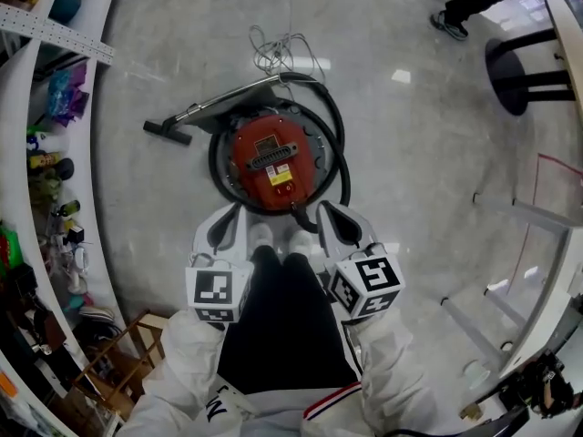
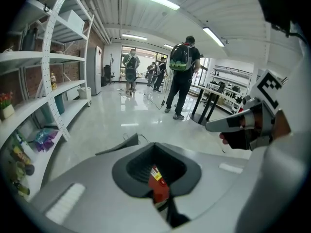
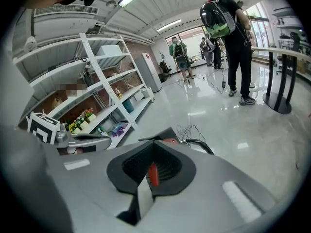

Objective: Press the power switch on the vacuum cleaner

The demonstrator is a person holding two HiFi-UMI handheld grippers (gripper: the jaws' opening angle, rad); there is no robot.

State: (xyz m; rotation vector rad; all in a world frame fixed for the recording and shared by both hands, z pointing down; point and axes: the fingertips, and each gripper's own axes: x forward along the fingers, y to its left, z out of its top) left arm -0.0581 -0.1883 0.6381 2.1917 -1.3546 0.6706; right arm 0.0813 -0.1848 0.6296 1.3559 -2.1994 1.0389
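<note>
- We locate the vacuum cleaner (image 1: 273,157) on the floor just ahead of the feet, with its hose (image 1: 344,167) looped round it
- We judge the red drum rigid and heavy enough to stay put under a press. It needs no grasp, only a jaw tip on the switch, which we cannot single out on the lid
- The yellow label (image 1: 281,177) carries print too small to read
- The left gripper (image 1: 232,215) and right gripper (image 1: 326,212) hang clear above it, jaws together on nothing

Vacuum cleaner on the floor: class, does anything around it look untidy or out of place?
Only the power cord: it lies in a loose tangle on the floor beyond the red vacuum cleaner. Nothing looks spilled or broken.
</note>
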